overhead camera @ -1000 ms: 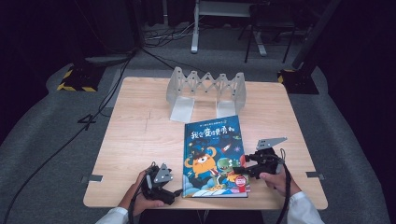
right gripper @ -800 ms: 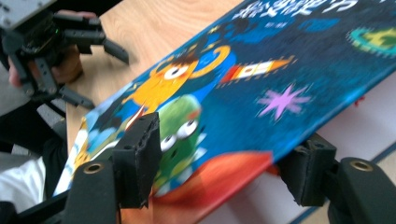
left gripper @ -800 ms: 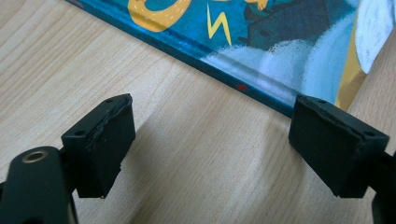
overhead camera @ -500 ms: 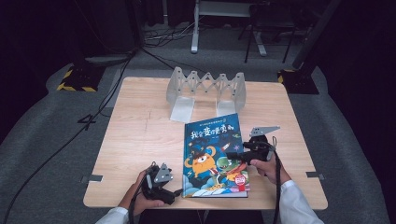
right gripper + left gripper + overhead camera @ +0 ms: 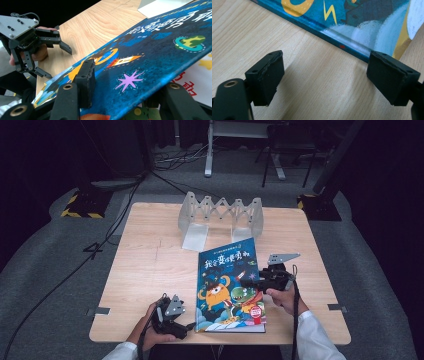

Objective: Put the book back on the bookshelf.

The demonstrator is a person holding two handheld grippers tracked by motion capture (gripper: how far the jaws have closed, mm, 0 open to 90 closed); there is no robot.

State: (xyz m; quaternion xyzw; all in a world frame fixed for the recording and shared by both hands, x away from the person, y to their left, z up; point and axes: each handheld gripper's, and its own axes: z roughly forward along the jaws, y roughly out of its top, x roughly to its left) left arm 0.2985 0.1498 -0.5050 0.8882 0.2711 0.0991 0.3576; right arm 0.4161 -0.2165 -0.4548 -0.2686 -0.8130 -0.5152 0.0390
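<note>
Cover of the picture book just starting to open.
Lower centre of the light wooden table (image 5: 150, 265): left tool (image 5: 169, 314) released beside the blue hardback picture book (image 5: 231, 285); right tool (image 5: 252, 281) apparently clenched on its lifted cover; opening remains.

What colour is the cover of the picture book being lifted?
Mainly blue, with an orange monster and white title lettering on the book cover; clearest in the high view.

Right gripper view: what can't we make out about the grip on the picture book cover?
- Right hand-held gripper: the lifted picture book cover hides its second pad.
- First page: cut off by the frame edge, print partly covered.
- High view: picture book title characters too small.
- Left hand-held gripper: book mostly beyond the frame.
</note>
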